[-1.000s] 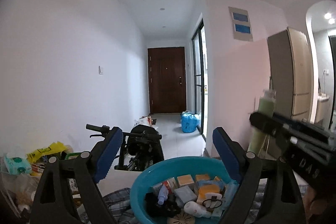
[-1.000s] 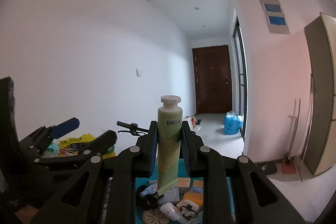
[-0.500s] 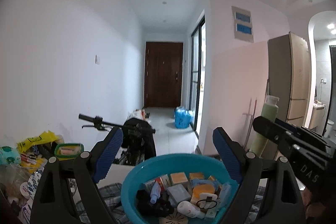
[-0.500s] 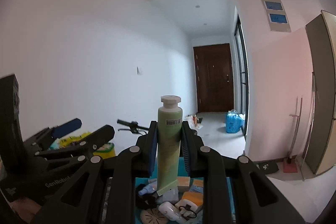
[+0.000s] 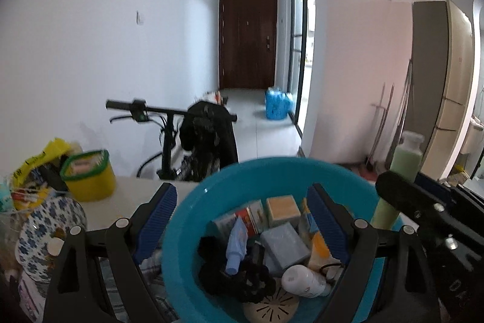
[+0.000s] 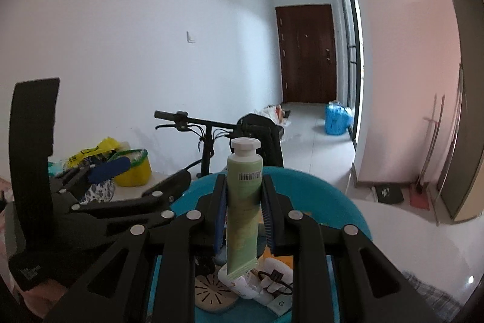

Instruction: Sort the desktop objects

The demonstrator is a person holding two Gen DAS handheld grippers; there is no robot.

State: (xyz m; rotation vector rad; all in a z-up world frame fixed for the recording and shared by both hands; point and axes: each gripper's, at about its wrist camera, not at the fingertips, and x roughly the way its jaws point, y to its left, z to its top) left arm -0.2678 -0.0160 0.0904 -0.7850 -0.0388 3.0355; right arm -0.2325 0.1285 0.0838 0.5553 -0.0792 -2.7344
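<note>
Right wrist view: right gripper (image 6: 243,212) clamped on barcoded green tube (image 6: 243,202); left gripper (image 5: 242,220) wide, empty.

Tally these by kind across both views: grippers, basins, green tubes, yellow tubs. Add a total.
Grippers: 2, the left gripper open and the right gripper shut on the green tube
Basins: 1, the blue basin
Green tubes: 1
Yellow tubs: 1, the yellow tub with a green lid
Total: 5

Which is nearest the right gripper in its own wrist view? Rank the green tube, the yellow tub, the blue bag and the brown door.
1. Green tube, clamped in the right gripper.
2. Yellow tub, left.
3. Blue bag, down the hallway.
4. Brown door, at the end.
</note>
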